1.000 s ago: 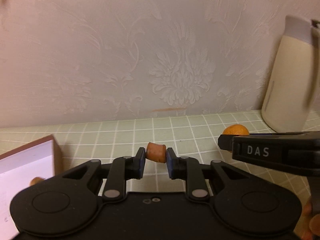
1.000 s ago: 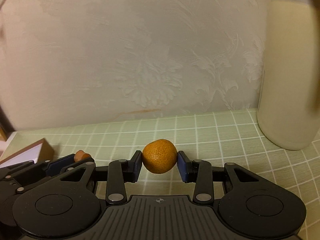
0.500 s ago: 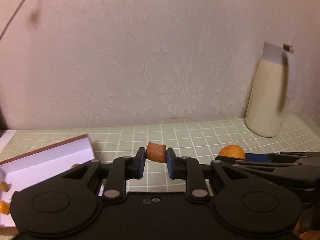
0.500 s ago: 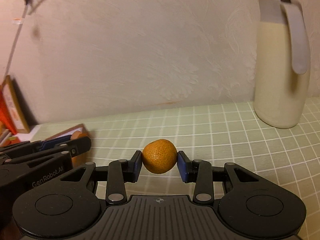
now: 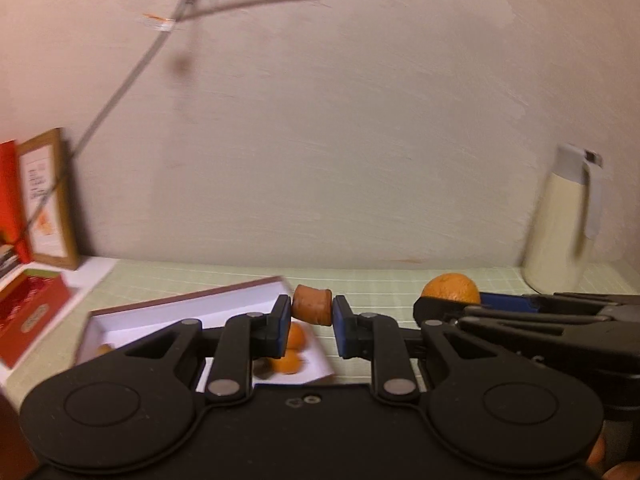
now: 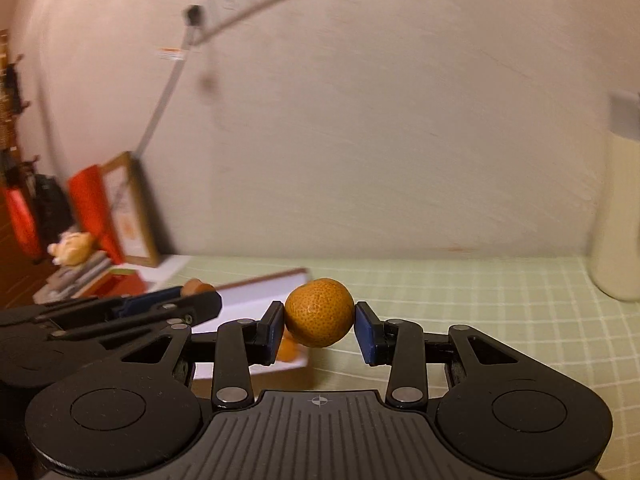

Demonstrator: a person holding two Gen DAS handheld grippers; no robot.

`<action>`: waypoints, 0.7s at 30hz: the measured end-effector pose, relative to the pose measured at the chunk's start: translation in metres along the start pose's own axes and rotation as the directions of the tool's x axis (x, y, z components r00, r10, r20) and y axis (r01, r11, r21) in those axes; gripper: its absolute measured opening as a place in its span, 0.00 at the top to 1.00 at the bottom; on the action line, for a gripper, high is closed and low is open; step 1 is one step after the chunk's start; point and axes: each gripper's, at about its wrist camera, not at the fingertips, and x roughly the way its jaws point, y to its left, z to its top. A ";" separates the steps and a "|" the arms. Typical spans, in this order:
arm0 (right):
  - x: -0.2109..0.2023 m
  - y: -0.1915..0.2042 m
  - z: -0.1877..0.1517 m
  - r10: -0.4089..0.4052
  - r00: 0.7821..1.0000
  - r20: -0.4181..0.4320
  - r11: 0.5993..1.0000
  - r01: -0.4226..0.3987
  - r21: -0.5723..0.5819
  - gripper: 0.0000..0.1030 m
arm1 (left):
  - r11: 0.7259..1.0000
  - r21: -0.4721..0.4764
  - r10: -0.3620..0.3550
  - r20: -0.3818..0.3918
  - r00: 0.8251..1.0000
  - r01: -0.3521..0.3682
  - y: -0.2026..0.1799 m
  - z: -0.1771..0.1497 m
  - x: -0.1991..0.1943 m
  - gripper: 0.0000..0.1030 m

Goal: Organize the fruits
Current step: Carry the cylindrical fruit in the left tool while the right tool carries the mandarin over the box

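The left gripper (image 5: 312, 316) pinches a small brownish-orange fruit piece (image 5: 313, 310) between its blue pads, squeezed nearly flat-sided; the right gripper (image 6: 320, 326) clamps a round mandarin (image 6: 319, 312) at its widest part. Just beyond and below both claws lies the white shallow box (image 5: 200, 312), with a few orange fruits (image 5: 286, 360) resting in its near corner behind the left claw's fingers. To the right of the right claw, well apart, stands a cream jug (image 6: 616, 220) on the green checked tablecloth (image 6: 480, 300). The mandarin is held only at two small contact spots, so I judge a quick swing could roll it out short of the box; the soft piece could squash or stick on release. Against a second ago, both claws have risen and swung toward the box, which now shows its interior, and the jug has receded.
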 end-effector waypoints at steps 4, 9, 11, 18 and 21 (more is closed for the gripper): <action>0.002 0.038 0.003 0.069 0.997 0.019 0.996 -0.068 -0.049 0.62 | 0.997 -0.037 0.066 0.018 0.998 -0.066 0.029 0.001 -0.017 0.88; 0.007 0.075 0.003 0.139 0.990 0.032 0.985 -0.135 -0.104 0.62 | 0.986 -0.079 0.151 0.033 0.988 -0.148 0.065 0.003 -0.032 0.88; 0.010 0.089 0.003 0.160 0.986 0.039 0.980 -0.154 -0.127 0.62 | 0.980 -0.094 0.178 0.035 0.983 -0.174 0.076 0.006 -0.035 0.88; 0.013 0.118 0.003 0.209 0.976 0.068 0.964 -0.193 -0.184 0.62 | 0.962 -0.137 0.246 0.048 0.968 -0.238 0.111 0.008 -0.040 0.88; 0.016 0.122 0.004 0.218 0.972 0.092 0.960 -0.196 -0.199 0.62 | 0.953 -0.159 0.269 0.052 0.962 -0.258 0.122 0.008 -0.041 0.88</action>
